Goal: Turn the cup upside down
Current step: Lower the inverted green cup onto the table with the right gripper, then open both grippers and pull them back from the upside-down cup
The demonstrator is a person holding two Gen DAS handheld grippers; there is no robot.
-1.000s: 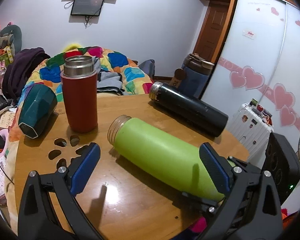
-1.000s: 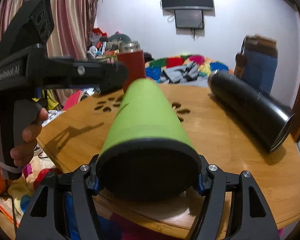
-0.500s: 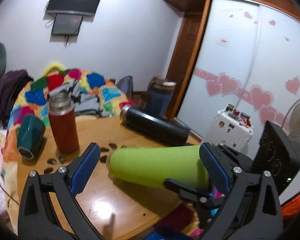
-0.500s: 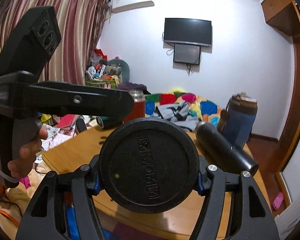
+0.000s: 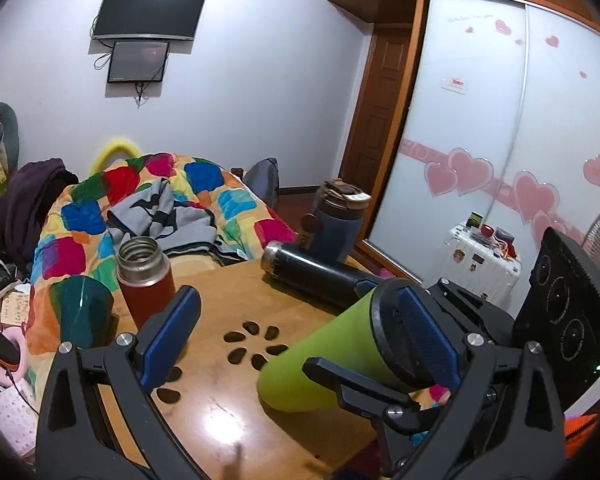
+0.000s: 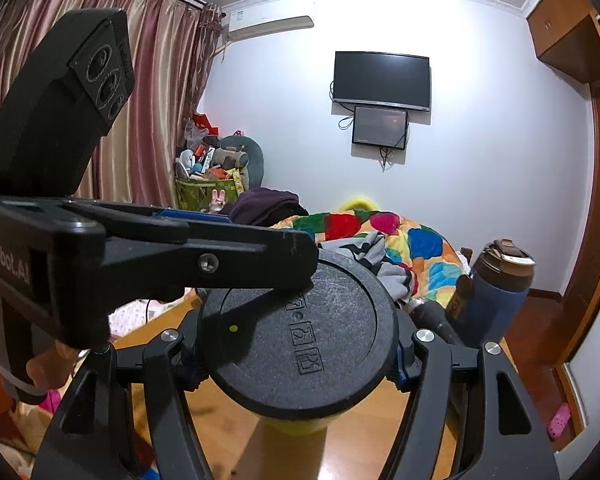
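The lime-green cup (image 5: pixel 320 364) with a black base (image 6: pixel 300 340) is tilted steeply, mouth down on the round wooden table (image 5: pixel 220 412), base up toward the right. My right gripper (image 6: pixel 298 360) is shut on it near its base; the base fills that view. My left gripper (image 5: pixel 296 344) is open; its right finger lies next to the cup's base, its left finger stands apart over the table. The left gripper's body (image 6: pixel 100 248) crosses the right wrist view just above the base.
On the table stand a red flask (image 5: pixel 146 276) with an open steel mouth and a teal cup (image 5: pixel 82 312); a black flask (image 5: pixel 316 280) lies on its side. A blue bottle (image 5: pixel 338 220) stands behind. A bed with a colourful quilt lies beyond.
The green cup has swung from lying on the table to steeply tilted, base raised and mouth down. Both grippers rose and tipped with it; the left one stayed open.
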